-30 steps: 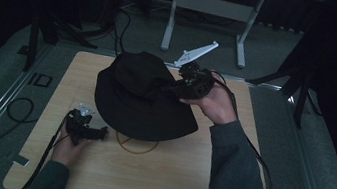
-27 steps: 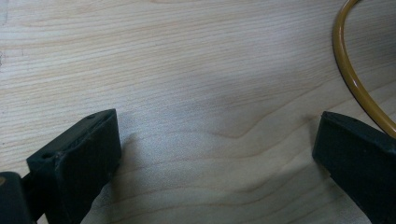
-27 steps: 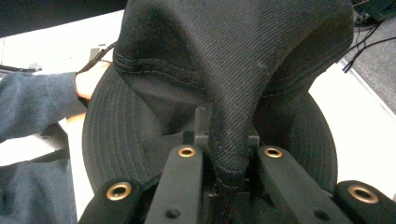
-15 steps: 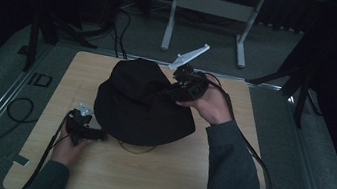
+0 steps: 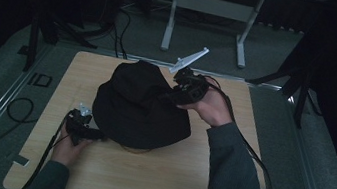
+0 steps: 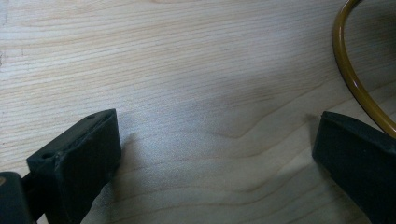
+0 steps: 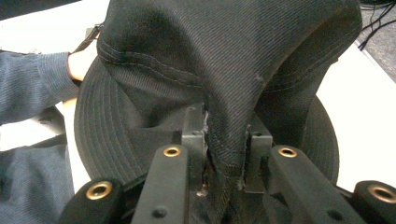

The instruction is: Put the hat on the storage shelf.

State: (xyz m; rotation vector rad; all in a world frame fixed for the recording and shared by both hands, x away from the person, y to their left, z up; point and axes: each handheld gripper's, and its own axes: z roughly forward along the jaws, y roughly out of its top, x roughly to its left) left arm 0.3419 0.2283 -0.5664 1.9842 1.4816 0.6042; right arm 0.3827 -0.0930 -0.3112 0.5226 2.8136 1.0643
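A black hat (image 5: 142, 105) is seen at the centre of the high view, on the tabletop (image 5: 158, 184), its crown pulled up toward the upper right of the frame. The lift is made by the right claw (image 5: 172, 95), which is closed on a fold of the crown; in the right gripper view the twill (image 7: 224, 93) is pinched between the two jaws and drawn into a ridge above them, with the stitched brim spreading below at the left and right of the frame. The fabric is probably gripped this way so that the hat can be raised or reshaped without a hand touching it.

The left claw (image 5: 94, 134) is held low at the lower left edge of the hat, just beside the brim. In the left gripper view its jaws stand wide apart over bare wood (image 6: 187, 93), with nothing between them. A thin amber ring (image 6: 355, 79) curves past the right jaw at the upper right of that frame; what it belongs to cannot be told. The left claw seems to be placed there to take the near brim, though no grip is yet made.
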